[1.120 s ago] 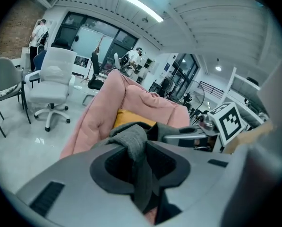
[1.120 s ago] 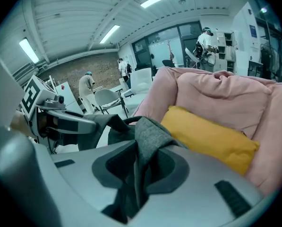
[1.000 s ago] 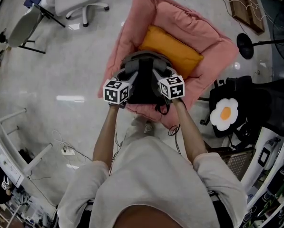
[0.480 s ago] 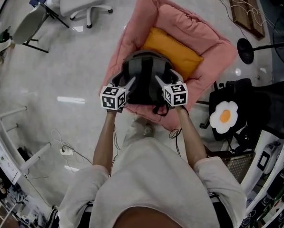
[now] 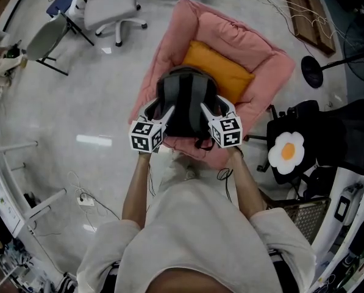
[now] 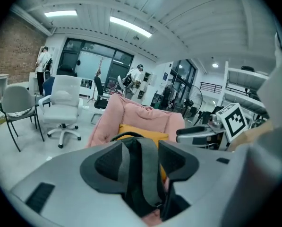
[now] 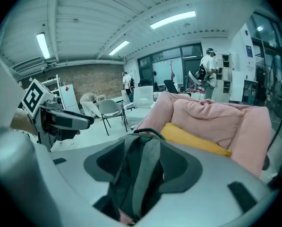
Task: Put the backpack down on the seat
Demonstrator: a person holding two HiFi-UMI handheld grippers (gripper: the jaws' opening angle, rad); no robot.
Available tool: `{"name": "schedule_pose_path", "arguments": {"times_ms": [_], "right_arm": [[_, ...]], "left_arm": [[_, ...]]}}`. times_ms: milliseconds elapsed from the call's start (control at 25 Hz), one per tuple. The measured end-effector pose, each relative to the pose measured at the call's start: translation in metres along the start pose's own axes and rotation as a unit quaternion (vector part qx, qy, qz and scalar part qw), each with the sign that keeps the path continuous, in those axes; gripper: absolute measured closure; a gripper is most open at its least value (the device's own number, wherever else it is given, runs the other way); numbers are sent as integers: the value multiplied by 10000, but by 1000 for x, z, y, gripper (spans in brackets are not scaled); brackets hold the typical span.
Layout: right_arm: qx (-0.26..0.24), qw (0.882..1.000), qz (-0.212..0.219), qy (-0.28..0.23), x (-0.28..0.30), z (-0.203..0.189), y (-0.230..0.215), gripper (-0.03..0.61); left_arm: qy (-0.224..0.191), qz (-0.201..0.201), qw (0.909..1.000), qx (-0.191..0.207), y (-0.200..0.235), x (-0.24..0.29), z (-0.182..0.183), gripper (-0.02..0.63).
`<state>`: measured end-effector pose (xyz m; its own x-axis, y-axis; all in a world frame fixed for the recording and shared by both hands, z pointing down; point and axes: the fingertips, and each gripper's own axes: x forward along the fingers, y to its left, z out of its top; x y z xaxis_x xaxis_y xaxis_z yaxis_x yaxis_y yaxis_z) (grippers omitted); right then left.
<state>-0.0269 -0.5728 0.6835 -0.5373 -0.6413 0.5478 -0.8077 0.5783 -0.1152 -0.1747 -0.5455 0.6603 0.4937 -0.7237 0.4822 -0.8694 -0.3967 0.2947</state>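
Backpack (image 5: pixel 185 96) rests on the pink seat (image 5: pixel 268 72) — left claw (image 5: pixel 159 107) open, right claw (image 5: pixel 217 107) closing, straps (image 7: pixel 141 174) between both.

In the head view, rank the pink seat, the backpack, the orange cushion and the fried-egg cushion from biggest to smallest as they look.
1. pink seat
2. backpack, though it sits nearer the camera
3. orange cushion, partly hidden behind the backpack, so this gap is unsure
4. fried-egg cushion
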Motion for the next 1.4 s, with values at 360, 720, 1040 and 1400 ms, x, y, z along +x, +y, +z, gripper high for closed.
{"name": "schedule_pose_path", "arguments": {"times_ms": [360, 720, 1040, 1400], "right_arm": [[-328, 9974, 37, -637, -74, 28, 33, 439], [-664, 9921, -78, -1064, -138, 47, 61, 520], [-601, 9892, -160, -1330, -183, 45, 67, 580], [-641, 9867, -104, -1487, -222, 35, 76, 581]], "left_arm": [[-616, 245, 9975, 249, -39, -69, 13, 469], [-1055, 330, 9928, 466, -76, -127, 30, 557], [-1219, 368, 9896, 672, -109, -159, 29, 592], [-1194, 300, 9894, 768, -143, -180, 14, 595]]}}
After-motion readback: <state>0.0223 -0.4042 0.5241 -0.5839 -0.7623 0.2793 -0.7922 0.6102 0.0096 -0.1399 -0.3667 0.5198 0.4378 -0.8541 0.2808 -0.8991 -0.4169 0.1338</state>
